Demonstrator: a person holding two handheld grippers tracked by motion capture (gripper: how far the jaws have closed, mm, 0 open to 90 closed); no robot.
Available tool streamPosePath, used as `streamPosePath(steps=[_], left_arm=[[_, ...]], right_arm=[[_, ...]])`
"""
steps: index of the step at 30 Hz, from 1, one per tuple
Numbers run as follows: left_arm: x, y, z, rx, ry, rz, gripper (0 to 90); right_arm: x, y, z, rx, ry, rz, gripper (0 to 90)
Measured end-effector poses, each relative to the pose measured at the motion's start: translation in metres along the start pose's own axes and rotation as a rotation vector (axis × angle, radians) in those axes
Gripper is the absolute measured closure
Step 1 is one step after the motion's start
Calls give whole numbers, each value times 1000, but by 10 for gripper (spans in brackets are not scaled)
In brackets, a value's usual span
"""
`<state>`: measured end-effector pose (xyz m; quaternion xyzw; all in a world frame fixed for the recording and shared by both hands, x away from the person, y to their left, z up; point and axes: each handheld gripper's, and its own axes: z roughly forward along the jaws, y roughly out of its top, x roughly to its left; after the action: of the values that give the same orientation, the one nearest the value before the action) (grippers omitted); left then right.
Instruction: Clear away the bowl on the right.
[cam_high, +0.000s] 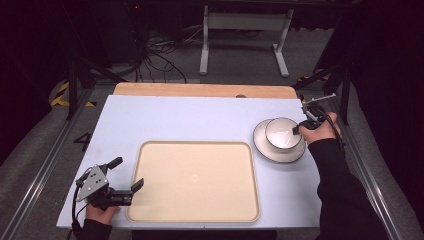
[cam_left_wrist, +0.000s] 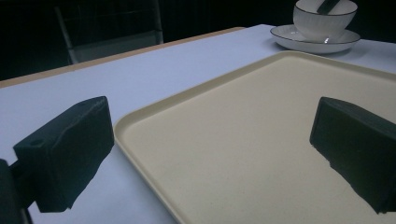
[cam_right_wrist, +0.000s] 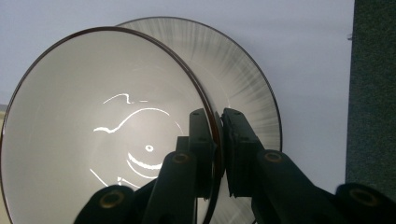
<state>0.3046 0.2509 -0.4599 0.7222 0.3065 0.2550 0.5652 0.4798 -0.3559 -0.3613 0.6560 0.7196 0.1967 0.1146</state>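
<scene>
A white bowl with a dark rim stands over a white plate at the table's right side. My right gripper is shut on the bowl's right rim, one pad inside and one outside. In the right gripper view the bowl fills the left, the plate shows behind it, and my right gripper pinches the rim. I cannot tell whether the bowl's foot touches the plate. My left gripper is open at the front left corner of a beige tray, with nothing between its fingers.
In the left gripper view the left gripper straddles the tray's near corner, with the bowl and plate far off at the top right. The tray's surface is bare. A wooden strip edges the table's back.
</scene>
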Motion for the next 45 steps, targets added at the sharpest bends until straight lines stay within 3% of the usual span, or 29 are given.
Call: streamPosePath(steps=[15,26,36,45], left_arm=[[0,0,0,-1,1,0,4],[0,0,0,0,2,1,4],[0,0,0,-1,1,0,4],[0,0,0,-2,1,1,4]], right_arm=[[15,3,-41,-20,2,-34,826],[29,1,-55,-17,15,-47,826],[66,-2,-58,-10,51,-124,826],[100,-5,-62,-3,121,-201,825]])
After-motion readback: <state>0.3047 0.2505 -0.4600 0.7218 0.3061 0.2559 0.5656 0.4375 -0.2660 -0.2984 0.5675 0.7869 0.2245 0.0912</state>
